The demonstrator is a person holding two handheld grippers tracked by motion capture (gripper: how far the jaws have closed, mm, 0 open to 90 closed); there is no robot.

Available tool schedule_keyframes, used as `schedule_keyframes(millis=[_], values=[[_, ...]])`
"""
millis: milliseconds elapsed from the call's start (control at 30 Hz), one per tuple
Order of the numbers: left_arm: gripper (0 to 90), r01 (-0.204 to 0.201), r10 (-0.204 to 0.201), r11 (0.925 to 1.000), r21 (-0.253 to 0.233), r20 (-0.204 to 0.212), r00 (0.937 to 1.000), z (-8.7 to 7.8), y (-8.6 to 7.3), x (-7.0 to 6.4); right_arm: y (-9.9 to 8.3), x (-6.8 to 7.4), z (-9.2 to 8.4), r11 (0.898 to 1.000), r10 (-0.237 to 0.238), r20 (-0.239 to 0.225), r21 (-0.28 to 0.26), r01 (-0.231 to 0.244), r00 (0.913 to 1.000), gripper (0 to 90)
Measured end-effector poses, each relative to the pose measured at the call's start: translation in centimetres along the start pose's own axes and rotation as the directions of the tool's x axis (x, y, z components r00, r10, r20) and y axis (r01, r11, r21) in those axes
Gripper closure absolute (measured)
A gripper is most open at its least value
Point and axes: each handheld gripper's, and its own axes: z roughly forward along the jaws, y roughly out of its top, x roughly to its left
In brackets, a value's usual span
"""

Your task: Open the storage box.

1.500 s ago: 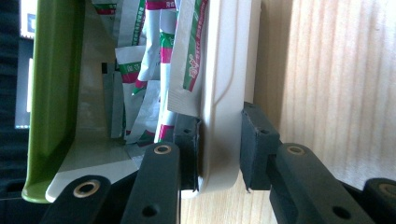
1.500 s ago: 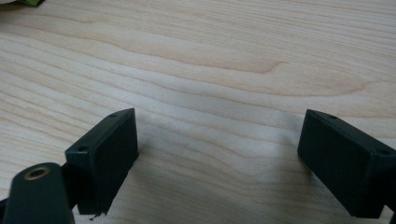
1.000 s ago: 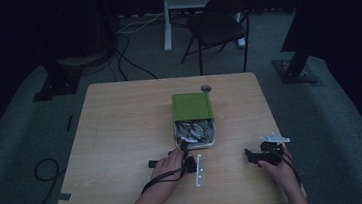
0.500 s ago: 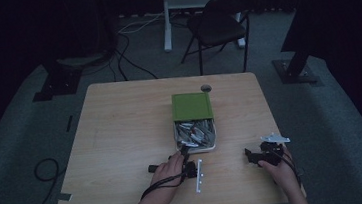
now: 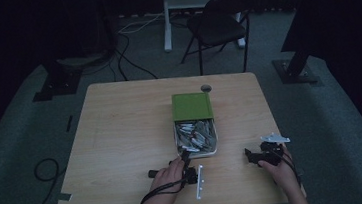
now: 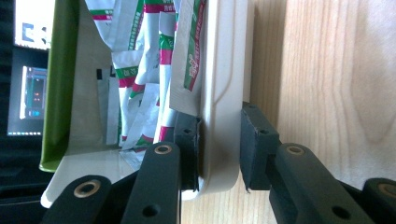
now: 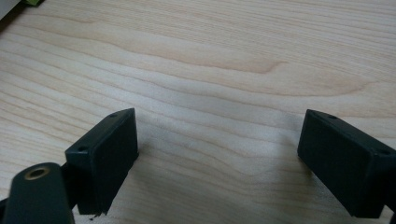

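Whereas a second ago my left gripper [image 5: 186, 160] stood a little short of the box [image 5: 197, 152], it now sits at the box's near rim, its jaws clamped on the cream wall: one pad inside among the packets, the other outside against the table [image 5: 122, 138]. I judge this to mean the box is secured, ready to be dragged or steadied. My right gripper [image 5: 254, 156] rests well apart on bare wood, its jaws wide apart with nothing between them. The box stands at the table's middle, its green lid [image 5: 191, 106] open behind it. Its wall [image 6: 224, 93] is smooth, moulded plastic with rounded corners. The packets [image 6: 154, 70] are thin, glossy, crinkled sachets, white with green and magenta bands. The tabletop is pale, grained wood laminate.
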Motion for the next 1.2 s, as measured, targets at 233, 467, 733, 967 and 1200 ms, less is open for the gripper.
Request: schedule_keyframes(millis=[233, 467, 733, 967, 1200], values=[[72.4, -0.006, 0.006, 1.0, 0.0, 0.005, 1.0, -0.7, 0.1, -0.3, 0.0, 0.0, 0.0, 1.0, 0.0, 0.0, -0.001, 0.0, 1.0, 11.7], [72.4, 0.005, -0.005, 1.0, -0.007, 0.012, 0.9999, -1.2, 0.3, -0.6, 0.0, 0.0, 0.0, 1.0, 0.0, 0.0, -0.001, 0.0, 1.0, 11.7], [72.4, 0.01, -0.01, 0.9999, -0.003, 0.021, 0.9997, -1.6, 0.1, -1.1, 0.0, 0.0, 0.0, 1.0, -0.001, 0.0, -0.001, 0.001, 1.0, 11.8], [72.3, 0.007, -0.007, 1.0, -0.005, 0.022, 0.9997, -2.2, 0.3, -1.4, 0.0, 0.0, 0.0, 1.0, 0.001, 0.001, -0.001, -0.001, 1.0, 11.8], [69.4, 0.095, -0.092, 0.9942, -0.05, 0.065, 0.9936, -2.5, 0.0, -1.1, 0.0, 0.0, 0.0, 1.0, 0.0, 0.001, -0.001, 0.0, 1.0, 11.7]])
